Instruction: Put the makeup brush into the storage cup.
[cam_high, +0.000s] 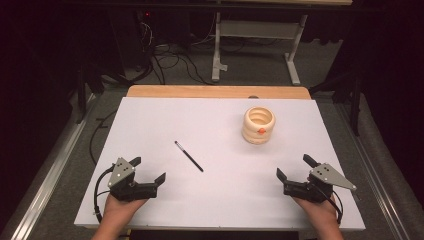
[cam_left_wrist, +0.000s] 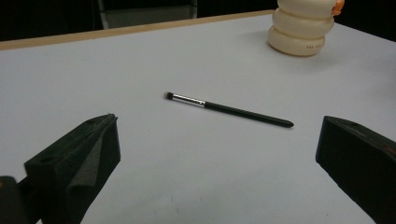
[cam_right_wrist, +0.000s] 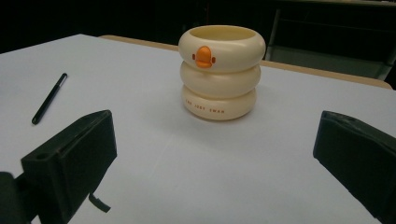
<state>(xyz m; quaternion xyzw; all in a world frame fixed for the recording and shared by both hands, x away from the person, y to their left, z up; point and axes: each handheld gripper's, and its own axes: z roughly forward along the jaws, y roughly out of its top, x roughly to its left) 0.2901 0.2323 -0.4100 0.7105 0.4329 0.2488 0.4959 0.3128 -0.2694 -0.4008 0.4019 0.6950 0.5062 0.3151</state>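
From the high view, both grippers rest near the front edge of the white bench (cam_high: 150, 120), left gripper (cam_high: 148, 170) and right gripper (cam_high: 295, 167) with fingers spread and empty, so the work looks barely begun. Along the left gripper view, the slim black make-up brush with a silver ferrule (cam_left_wrist: 229, 109) lies flat just ahead; the next move is likely a reach and pinch on its thin handle. Across the right gripper view, the cream ringed holder with an orange duck bill (cam_right_wrist: 220, 74) stands upright, apart from the brush.

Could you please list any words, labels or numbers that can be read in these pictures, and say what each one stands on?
Lowest ring of the cream holder: a line of small reddish capitals, perhaps "THE JERY SWAN", too blurred to read surely.
Same holder in the left gripper view: a tiny reddish mark, unreadable.
Orange duck-bill emblem on its top ring: a sign, no letters.
Black brush: no text visible.
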